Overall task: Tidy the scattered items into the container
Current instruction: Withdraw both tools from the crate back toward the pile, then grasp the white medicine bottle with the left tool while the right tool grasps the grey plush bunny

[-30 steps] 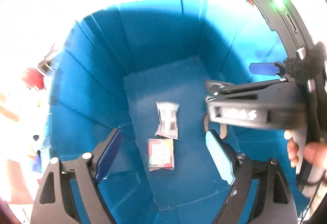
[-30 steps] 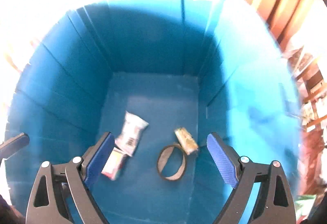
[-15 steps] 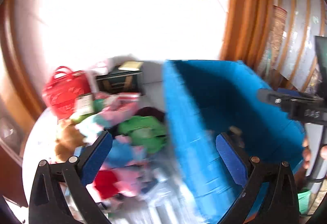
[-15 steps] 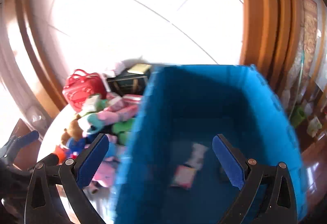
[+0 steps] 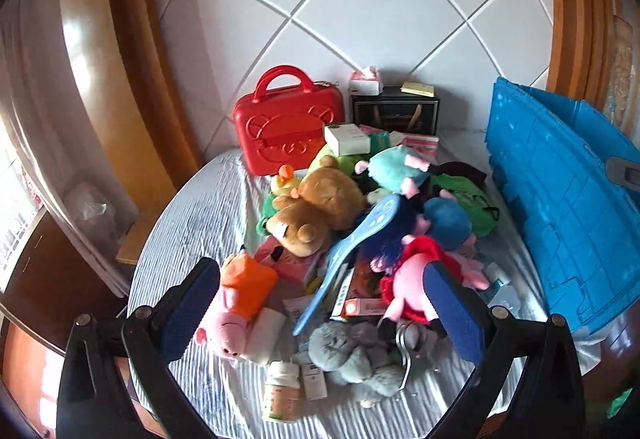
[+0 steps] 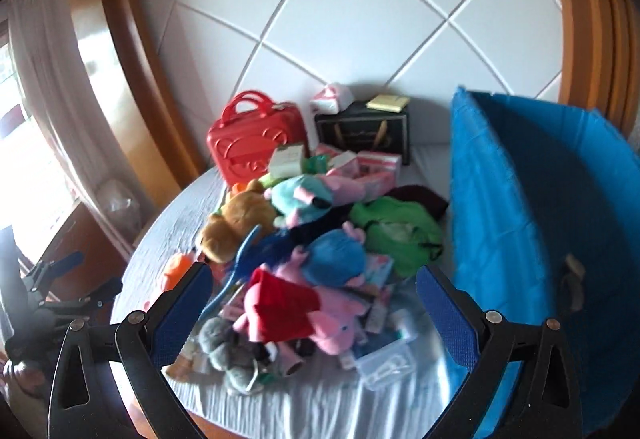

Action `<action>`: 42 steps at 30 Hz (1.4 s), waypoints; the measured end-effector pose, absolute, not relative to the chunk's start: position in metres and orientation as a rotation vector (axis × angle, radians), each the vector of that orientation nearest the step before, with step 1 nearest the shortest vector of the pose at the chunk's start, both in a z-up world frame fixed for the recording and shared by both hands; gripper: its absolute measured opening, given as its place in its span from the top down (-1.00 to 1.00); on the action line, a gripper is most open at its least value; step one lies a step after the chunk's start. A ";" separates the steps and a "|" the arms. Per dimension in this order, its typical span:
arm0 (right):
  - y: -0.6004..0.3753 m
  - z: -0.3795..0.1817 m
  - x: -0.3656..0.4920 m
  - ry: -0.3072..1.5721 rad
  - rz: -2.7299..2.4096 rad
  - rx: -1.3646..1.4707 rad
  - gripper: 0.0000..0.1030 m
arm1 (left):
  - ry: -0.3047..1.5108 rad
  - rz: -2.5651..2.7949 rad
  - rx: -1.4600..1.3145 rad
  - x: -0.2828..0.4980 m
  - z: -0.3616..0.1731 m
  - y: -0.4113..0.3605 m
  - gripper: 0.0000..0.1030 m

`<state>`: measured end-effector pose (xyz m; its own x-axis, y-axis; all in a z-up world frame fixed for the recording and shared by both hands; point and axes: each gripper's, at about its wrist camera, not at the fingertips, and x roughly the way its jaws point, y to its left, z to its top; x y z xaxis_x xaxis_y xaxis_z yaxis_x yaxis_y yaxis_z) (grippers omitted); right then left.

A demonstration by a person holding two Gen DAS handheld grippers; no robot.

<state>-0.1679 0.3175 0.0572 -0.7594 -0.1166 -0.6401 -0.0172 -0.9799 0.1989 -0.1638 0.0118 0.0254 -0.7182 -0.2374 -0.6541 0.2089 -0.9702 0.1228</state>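
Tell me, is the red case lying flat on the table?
No, the red case stands upright on its edge, handle on top, at the back of the table behind the toys.

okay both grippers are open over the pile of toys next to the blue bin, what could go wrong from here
The pile is tangled: grabbing the brown bear may drag the light blue paddle leaning on it. The pill bottle lies near the table's front edge and could roll off. The two open grippers, left and right, might collide.

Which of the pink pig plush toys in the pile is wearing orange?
The pink pig plush in the orange outfit, at the pile's left edge beside the left gripper's left finger; the other pig wears red.
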 end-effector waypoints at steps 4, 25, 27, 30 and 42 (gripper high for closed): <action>0.299 0.015 -0.178 -0.289 -2.799 1.128 -1.00 | 0.021 -2.617 1.109 -0.154 -0.019 -0.017 -1.00; 0.148 -0.152 -0.187 -0.113 -2.594 1.344 -0.94 | 0.201 -2.412 1.423 -0.122 -0.204 -0.079 -0.92; 0.134 -0.164 -0.191 -0.106 -2.579 1.359 -0.49 | 0.207 -2.406 1.452 -0.125 -0.214 -0.081 -0.77; 0.117 -0.184 -0.203 -0.057 -2.552 1.421 -0.16 | 0.231 -2.399 1.507 -0.131 -0.229 -0.084 -0.71; 0.099 -0.241 -0.242 0.135 -2.548 1.589 -0.04 | 0.299 -2.428 1.534 -0.145 -0.244 -0.088 -0.70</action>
